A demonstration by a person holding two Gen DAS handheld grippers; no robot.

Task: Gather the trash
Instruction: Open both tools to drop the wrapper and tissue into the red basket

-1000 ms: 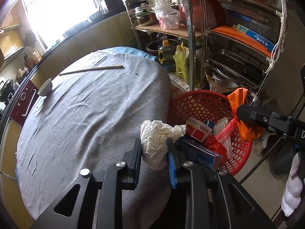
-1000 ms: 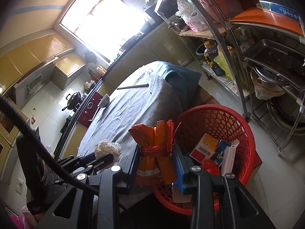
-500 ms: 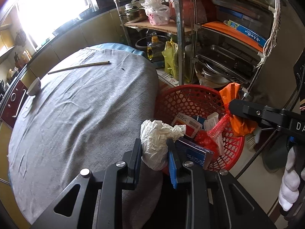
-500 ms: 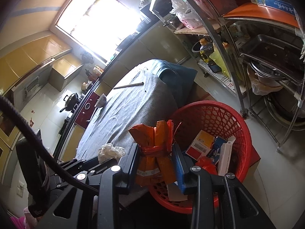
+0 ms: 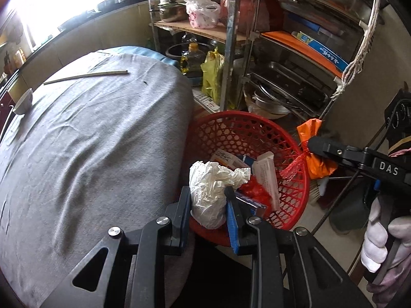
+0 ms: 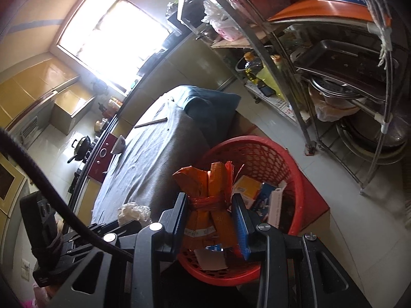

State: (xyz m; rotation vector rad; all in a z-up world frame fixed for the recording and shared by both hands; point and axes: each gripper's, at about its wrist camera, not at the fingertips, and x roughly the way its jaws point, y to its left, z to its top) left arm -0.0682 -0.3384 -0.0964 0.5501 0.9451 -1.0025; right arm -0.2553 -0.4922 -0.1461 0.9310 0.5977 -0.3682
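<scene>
Left claw [image 5: 208,202] pinches one crumpled white wad [image 5: 213,192] between its pads, at the near rim of the basket [image 5: 246,120]. Right claw [image 6: 209,214] pinches one orange packet [image 6: 208,200], tied at its waist with red net, also over the basket's near rim.

Count:
- Baskets: one, red plastic mesh, on the floor beside the table [image 5: 90,148].
- Items in the basket: at least three boxes and some red wrapping; the exact number cannot be told, since the claws cover part of the pile.
- Claws: two, each loaded.
- On the table: one long stick [image 5: 84,75] at the far end and one small bowl [image 5: 23,101] at the left edge.

Surroundings: a grey cloth covers the table, and its rounded edge hangs just beside the basket. A metal rack [image 5: 295,64] with pots, trays and bags stands behind the basket. A gloved hand [image 5: 382,238] grips the right claw's handle, with a black cable trailing below.

Clearance: the basket mouth is open above. Bare floor shows to its right. The basket sits between table and rack.
</scene>
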